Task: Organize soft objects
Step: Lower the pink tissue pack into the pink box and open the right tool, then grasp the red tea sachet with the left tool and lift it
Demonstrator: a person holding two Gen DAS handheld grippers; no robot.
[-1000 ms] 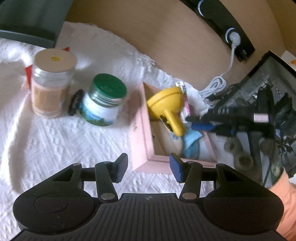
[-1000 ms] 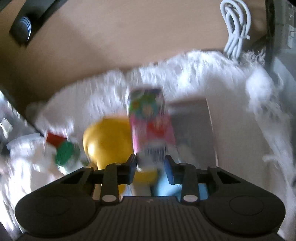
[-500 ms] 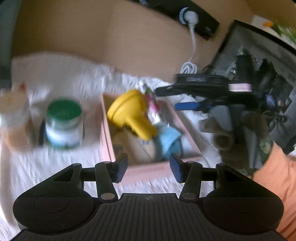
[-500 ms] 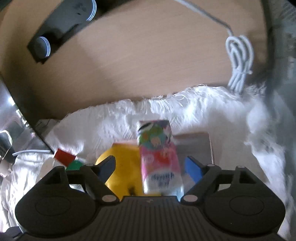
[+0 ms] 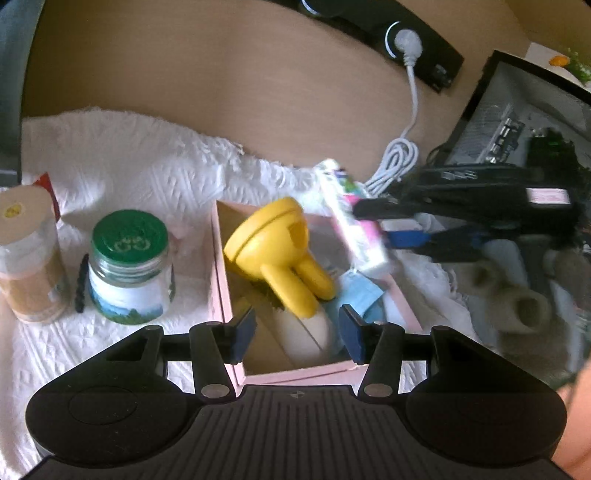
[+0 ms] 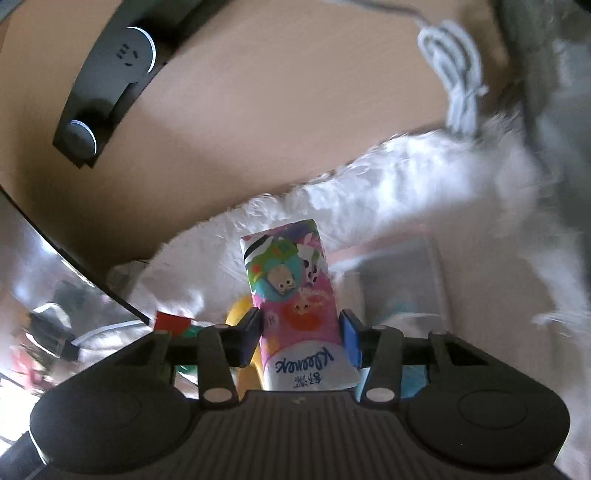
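Note:
My right gripper (image 6: 301, 341) is shut on a pink Kleenex tissue pack (image 6: 295, 306) and holds it tilted above the right side of a pink open box (image 5: 221, 258); the pack (image 5: 351, 221) and the gripper (image 5: 391, 225) also show in the left wrist view. The box holds a yellow plush toy (image 5: 280, 254), a blue face mask (image 5: 360, 291) and a beige rounded thing (image 5: 314, 328). My left gripper (image 5: 297, 328) is open and empty, just in front of the box's near wall.
A green-lidded jar (image 5: 129, 266) and a tan-lidded jar (image 5: 26, 258) stand left of the box on a white towel (image 5: 129, 166). A coiled white cable (image 5: 395, 162) and a black power strip (image 5: 388, 33) lie behind. A computer case (image 5: 517, 122) stands at the right.
My right gripper opened, then closed again on the tissue pack and lifted it. My left gripper moved nearer to the box and stayed open.

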